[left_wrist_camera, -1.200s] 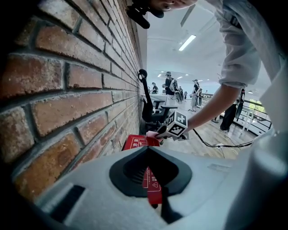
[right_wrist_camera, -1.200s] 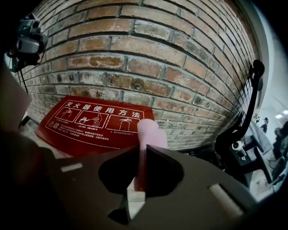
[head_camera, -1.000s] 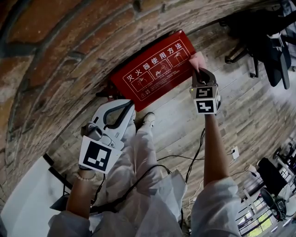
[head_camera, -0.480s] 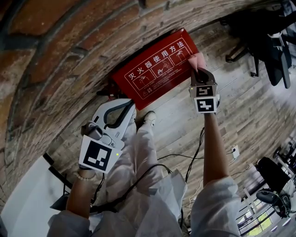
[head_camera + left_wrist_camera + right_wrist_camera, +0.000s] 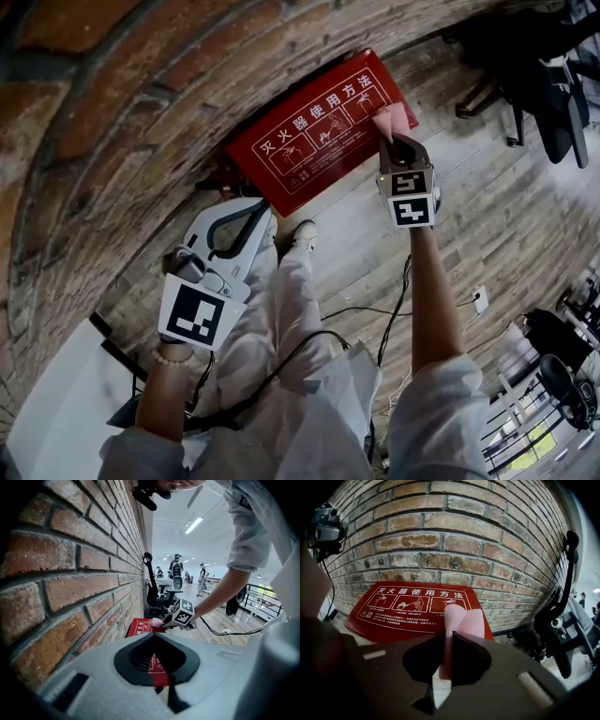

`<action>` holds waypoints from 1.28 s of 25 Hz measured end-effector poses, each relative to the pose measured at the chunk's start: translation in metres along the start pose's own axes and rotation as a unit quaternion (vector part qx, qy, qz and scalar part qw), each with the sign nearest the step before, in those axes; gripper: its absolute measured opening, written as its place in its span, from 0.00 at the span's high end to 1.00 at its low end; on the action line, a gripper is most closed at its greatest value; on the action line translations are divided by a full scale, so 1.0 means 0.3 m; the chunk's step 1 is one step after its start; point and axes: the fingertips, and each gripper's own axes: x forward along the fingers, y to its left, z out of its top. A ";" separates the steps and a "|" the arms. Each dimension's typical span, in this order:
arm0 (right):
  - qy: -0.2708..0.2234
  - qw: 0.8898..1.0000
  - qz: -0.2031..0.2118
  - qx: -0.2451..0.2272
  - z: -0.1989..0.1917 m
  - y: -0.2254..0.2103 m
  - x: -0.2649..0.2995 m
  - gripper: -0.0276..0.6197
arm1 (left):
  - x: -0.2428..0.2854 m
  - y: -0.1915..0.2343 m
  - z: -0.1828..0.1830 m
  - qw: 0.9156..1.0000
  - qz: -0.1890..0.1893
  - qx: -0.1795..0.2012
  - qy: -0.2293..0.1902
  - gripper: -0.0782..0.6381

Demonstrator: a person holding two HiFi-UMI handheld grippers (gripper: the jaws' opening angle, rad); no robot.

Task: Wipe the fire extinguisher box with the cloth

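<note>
The red fire extinguisher box [image 5: 314, 131] stands on the floor against the brick wall, its white instruction print facing me. My right gripper [image 5: 394, 142] is shut on a pink cloth [image 5: 392, 120], which lies against the box's right end. In the right gripper view the cloth [image 5: 461, 617] sticks out past the closed jaws [image 5: 447, 637] over the box's [image 5: 403, 609] lower right corner. My left gripper [image 5: 255, 210] hangs lower left of the box, apart from it, shut and empty. Its own view shows the closed tips [image 5: 153, 635], the box [image 5: 140, 627] and the cloth [image 5: 156, 622] beyond.
The brick wall [image 5: 122, 112] runs along the left. Black office chairs [image 5: 544, 84] stand at the upper right on the wooden floor [image 5: 487, 216]. Cables [image 5: 398, 309] and a power strip [image 5: 480, 301] lie near my legs. People [image 5: 177, 566] stand far down the hall.
My right gripper has slid the pink cloth slightly inward along the box's right end. The left gripper has hardly moved.
</note>
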 end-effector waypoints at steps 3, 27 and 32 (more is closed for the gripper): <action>0.000 1.000 0.004 -0.008 -0.001 0.022 -0.002 0.91 | -0.005 -0.003 -0.007 1.000 -0.002 -0.001 -0.001 0.89; -0.007 0.998 0.047 -0.033 0.026 0.307 -0.028 0.91 | -0.081 -0.001 -0.061 1.000 -0.014 0.006 -0.010 0.89; -0.012 0.997 0.061 -0.034 0.038 0.373 -0.035 0.91 | -0.095 -0.004 -0.065 1.000 -0.017 0.006 -0.011 0.89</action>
